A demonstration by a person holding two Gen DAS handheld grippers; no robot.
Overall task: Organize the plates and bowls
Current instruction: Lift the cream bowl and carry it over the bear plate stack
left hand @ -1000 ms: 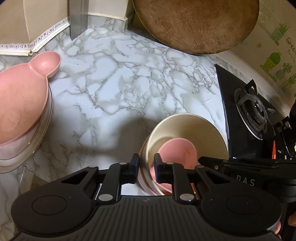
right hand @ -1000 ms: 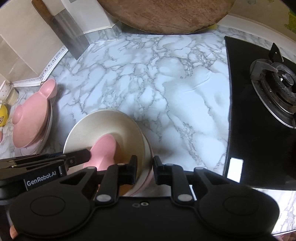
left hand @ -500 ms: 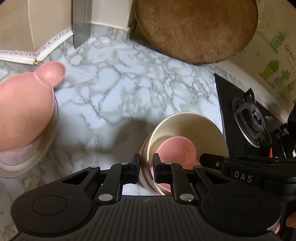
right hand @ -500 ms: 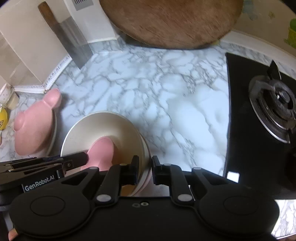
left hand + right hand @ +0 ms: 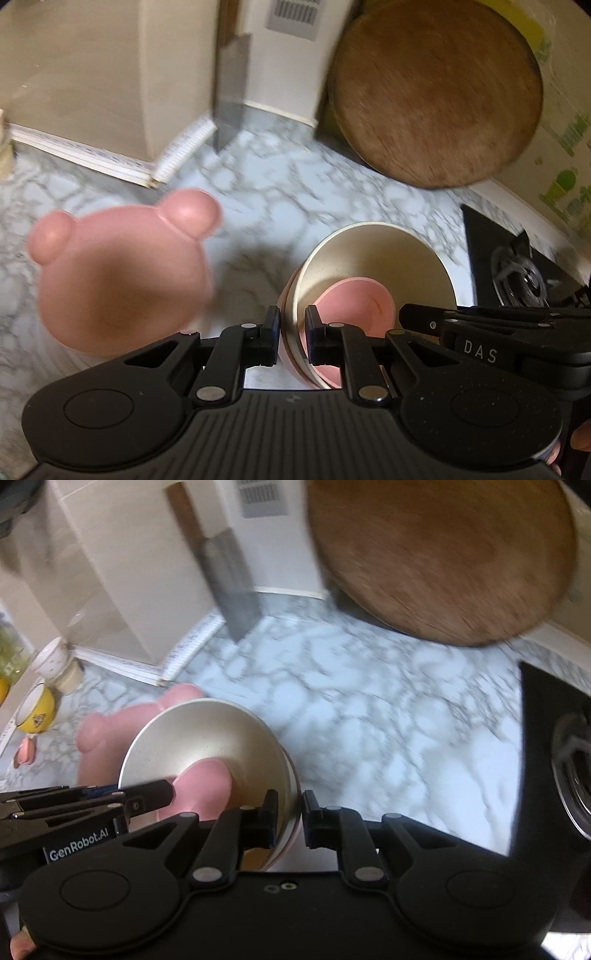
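A stack of bowls, a cream bowl [image 5: 373, 258] nested over a pink one, with a small pink bowl [image 5: 354, 306] inside, is held above the marble counter. My left gripper [image 5: 292, 332] is shut on the stack's left rim. My right gripper [image 5: 286, 816] is shut on its right rim; the cream bowl [image 5: 199, 738] fills that view's lower left. A pink bear-shaped plate [image 5: 118, 269] lies upside down on other plates, left of the stack; it also shows in the right wrist view [image 5: 107, 738].
A round wooden board [image 5: 436, 92] leans on the back wall. A cleaver [image 5: 229, 587] leans in the corner. A black gas stove [image 5: 524, 273] is at the right. A yellow cup [image 5: 37, 709] and a small figurine [image 5: 55, 661] stand at the far left.
Both grippers have lifted the bowl stack and carried it left toward the pink bear plate. The views are tilted up and blurred by motion.
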